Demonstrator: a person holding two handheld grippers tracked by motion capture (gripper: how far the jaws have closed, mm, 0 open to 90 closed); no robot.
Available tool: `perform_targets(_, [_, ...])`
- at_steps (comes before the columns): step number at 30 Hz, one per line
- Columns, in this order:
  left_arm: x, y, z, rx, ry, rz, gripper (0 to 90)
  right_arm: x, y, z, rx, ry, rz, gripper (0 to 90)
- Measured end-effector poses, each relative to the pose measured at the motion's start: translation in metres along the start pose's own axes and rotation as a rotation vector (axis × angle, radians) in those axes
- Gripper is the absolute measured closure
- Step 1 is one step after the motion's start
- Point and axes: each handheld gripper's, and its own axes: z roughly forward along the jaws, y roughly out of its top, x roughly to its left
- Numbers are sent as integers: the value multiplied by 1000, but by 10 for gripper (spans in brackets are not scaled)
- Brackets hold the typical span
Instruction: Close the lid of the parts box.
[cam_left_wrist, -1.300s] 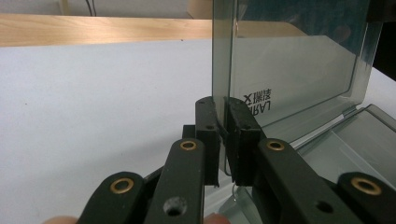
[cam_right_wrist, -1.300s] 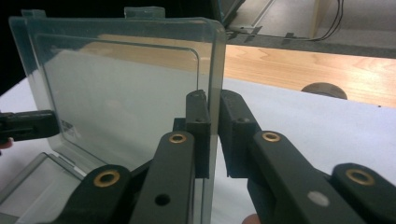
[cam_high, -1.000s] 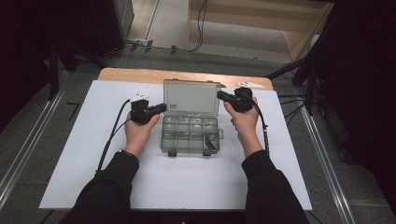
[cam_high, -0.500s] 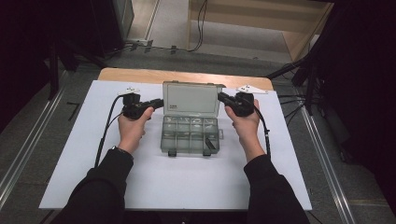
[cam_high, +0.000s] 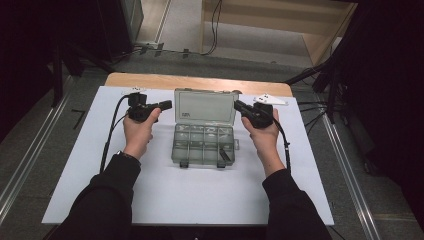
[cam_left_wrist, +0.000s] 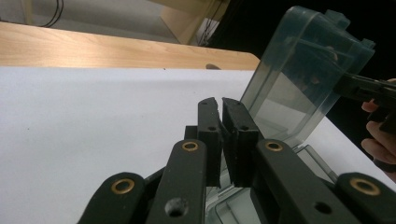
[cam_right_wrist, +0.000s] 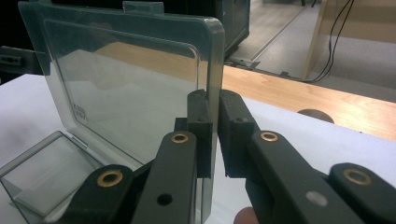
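The right tool gripped the upright lid at its edge; the left tool had just clenched empty beside the lid, its compartments blurred.

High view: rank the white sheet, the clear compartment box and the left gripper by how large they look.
1. White sheet, by far the largest.
2. Clear compartment box, lid up.
3. Left gripper, smallest.
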Motion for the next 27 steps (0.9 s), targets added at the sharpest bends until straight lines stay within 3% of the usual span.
perform_targets(7, [4,0,12,35,8,-11,892,1,-1,0,-22,17,-44,820])
perform_targets(12, [5,-2,19,63,5,-16,893,0,-2,0,-24,22,-38,819])
perform_targets(21, [0,3,25,61,8,-12,893,-1,-5,-2,-33,36,-46,809])
perform_targets(27, [-1,2,24,58,1,-1,893,-3,-5,-7,-22,66,12,663])
